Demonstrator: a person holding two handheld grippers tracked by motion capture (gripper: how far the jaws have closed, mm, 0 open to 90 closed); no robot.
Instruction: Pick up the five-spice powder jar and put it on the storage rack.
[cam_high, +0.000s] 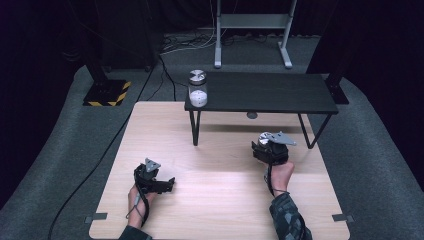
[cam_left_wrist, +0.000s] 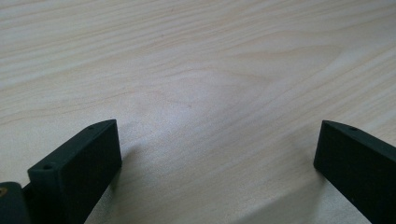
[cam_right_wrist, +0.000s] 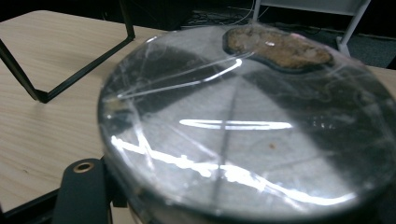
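A glass jar (cam_high: 198, 90) with a silver lid and white contents stands on the left end of a low black shelf (cam_high: 270, 92). My right gripper (cam_high: 269, 146) hovers in front of the shelf's right legs, shut on a second jar whose lid (cam_high: 264, 137) glints beside the grey plate. In the right gripper view that scratched metal lid (cam_right_wrist: 243, 126) sits very close, with a brown patch (cam_right_wrist: 280, 46) at its far edge and one black finger (cam_right_wrist: 81, 191) to its left. My left gripper (cam_high: 167, 184) (cam_left_wrist: 217, 140) rests low over bare wood, open, with nothing between the jaws.
The black shelf stands on thin black legs (cam_high: 194, 127) at the far side of the wooden table (cam_high: 220, 200). A small grey round thing (cam_high: 252, 115) shows under its front edge. Dark carpet, cables and a grey stand (cam_high: 252, 30) lie beyond the table.
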